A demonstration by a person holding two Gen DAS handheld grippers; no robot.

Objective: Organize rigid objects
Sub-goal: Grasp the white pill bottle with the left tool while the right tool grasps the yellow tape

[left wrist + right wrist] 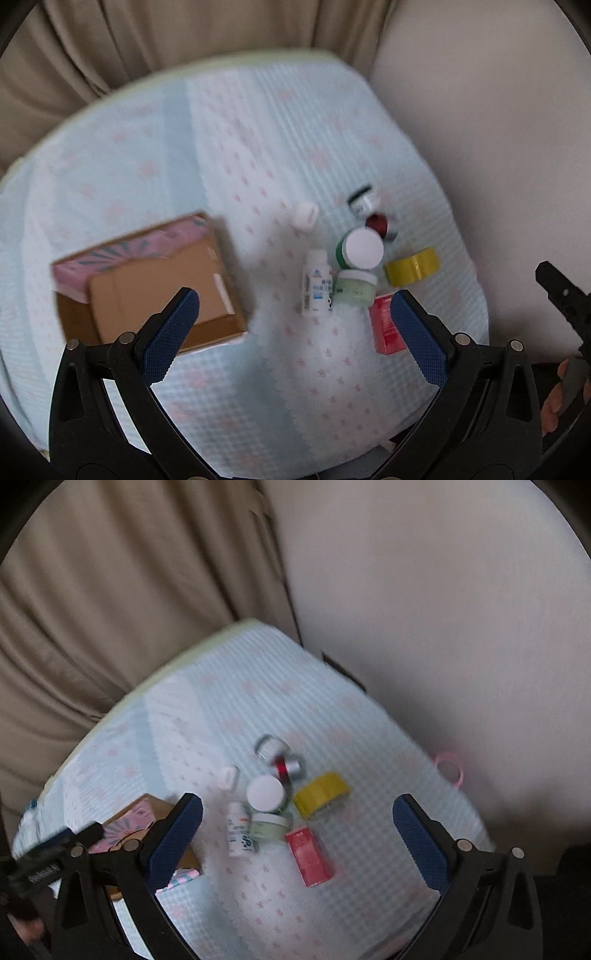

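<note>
Left wrist view: the left gripper (295, 325) hovers with jaws wide and empty, the white bottle (317, 282) lying just ahead between them on the tabletop (240, 147), probably light, stiff, slick plastic, best pinched across its middle.

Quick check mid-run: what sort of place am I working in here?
Probably a home room, not a lab: beige curtains hang behind a table under a pale blue flowered cloth, with household jars, a pill bottle and a cardboard box on it.
</note>
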